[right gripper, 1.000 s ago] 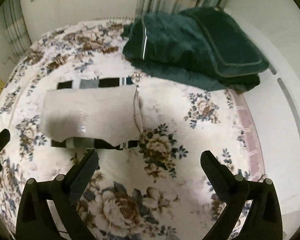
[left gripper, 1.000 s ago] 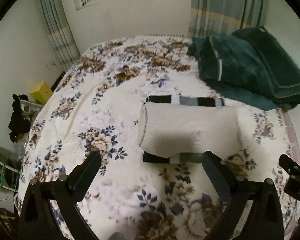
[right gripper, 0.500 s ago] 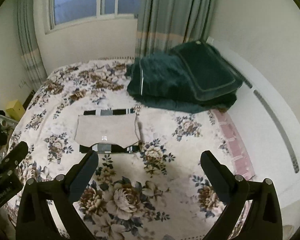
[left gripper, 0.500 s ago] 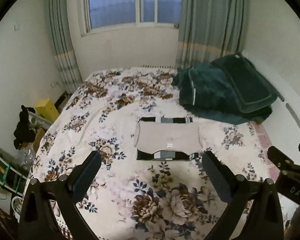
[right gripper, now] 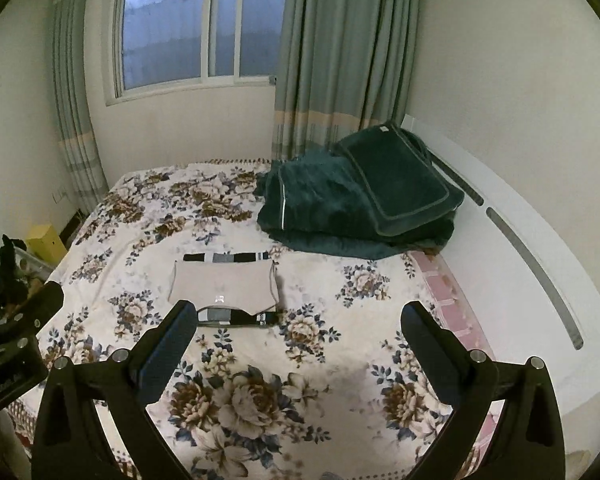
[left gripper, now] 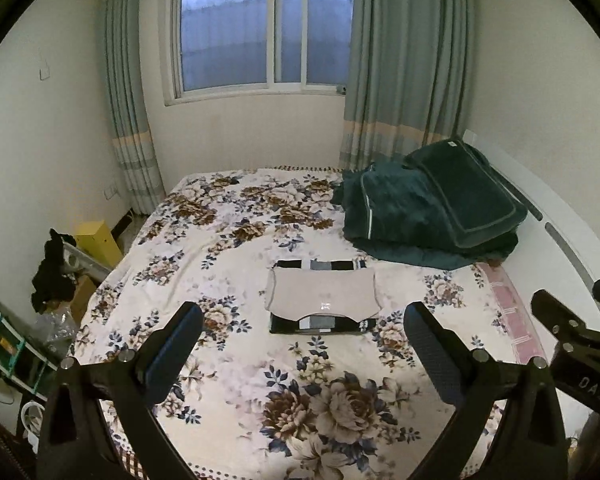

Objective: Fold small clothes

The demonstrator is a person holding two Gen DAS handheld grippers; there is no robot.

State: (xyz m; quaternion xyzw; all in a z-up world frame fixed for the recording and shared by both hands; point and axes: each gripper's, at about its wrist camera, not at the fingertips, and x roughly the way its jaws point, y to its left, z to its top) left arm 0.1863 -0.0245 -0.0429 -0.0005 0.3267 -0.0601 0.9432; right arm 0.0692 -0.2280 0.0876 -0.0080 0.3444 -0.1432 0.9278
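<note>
A folded beige garment [left gripper: 323, 295] lies flat on a black, grey and white striped garment [left gripper: 320, 325] in the middle of the floral bed [left gripper: 204, 264]. Both show in the right wrist view too, the beige garment [right gripper: 223, 286] over the striped garment [right gripper: 236, 317]. My left gripper [left gripper: 302, 332] is open and empty, held well back above the bed's near part. My right gripper [right gripper: 298, 330] is open and empty, also well back. Each gripper's body shows at the edge of the other's view.
A dark green blanket and cushion [left gripper: 432, 216] are piled at the bed's far right by the white headboard [right gripper: 512, 220]. A yellow box [left gripper: 98, 240], dark clothes and clutter [left gripper: 50, 276] stand on the floor at left. Window and curtains are behind.
Both grippers have pulled back and up, away from the folded garments, so the whole bed and window now show. The garments have not moved.
</note>
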